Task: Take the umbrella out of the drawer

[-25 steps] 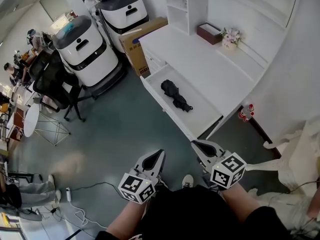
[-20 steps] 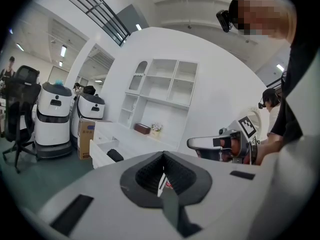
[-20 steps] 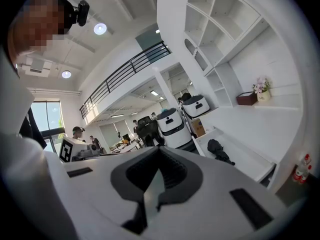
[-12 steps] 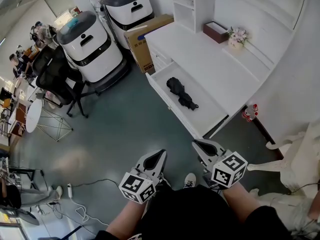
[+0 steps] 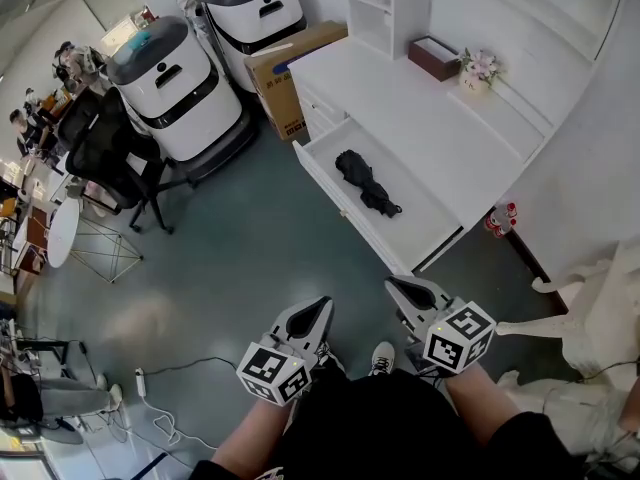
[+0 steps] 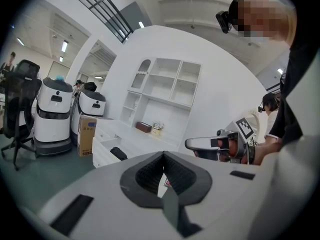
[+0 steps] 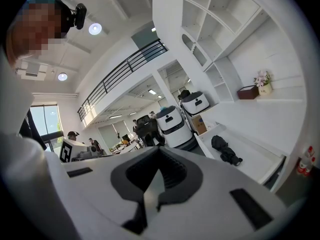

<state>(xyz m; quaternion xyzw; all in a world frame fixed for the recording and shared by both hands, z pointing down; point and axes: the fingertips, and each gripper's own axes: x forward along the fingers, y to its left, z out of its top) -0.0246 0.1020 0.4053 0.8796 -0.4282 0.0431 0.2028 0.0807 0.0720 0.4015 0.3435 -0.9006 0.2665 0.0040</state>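
A black folded umbrella point(image 5: 368, 183) lies in the open white drawer point(image 5: 425, 228) of the white desk unit. Both grippers hang low in front of the person's body, well short of the drawer and over the grey floor. My left gripper point(image 5: 322, 304) is shut with nothing in it. My right gripper point(image 5: 391, 284) is also shut and empty, pointing toward the drawer's near corner. In the left gripper view the umbrella point(image 6: 118, 154) is small and far off beyond the shut left gripper point(image 6: 162, 155). The right gripper view shows the umbrella point(image 7: 226, 151) in the drawer point(image 7: 257, 159), past the shut right gripper point(image 7: 159, 150).
Two white wheeled robots point(image 5: 175, 78) point(image 5: 255, 8), a cardboard box point(image 5: 290, 63) and a black office chair point(image 5: 105, 153) stand left of the desk. A brown box point(image 5: 432, 56) and a flower pot point(image 5: 478, 68) sit on the desktop. Cables point(image 5: 160, 418) trail across the floor.
The drawer and umbrella have slid slightly right and up in the head view as the person shifts. Both grippers have crept a little forward, still shut and empty.
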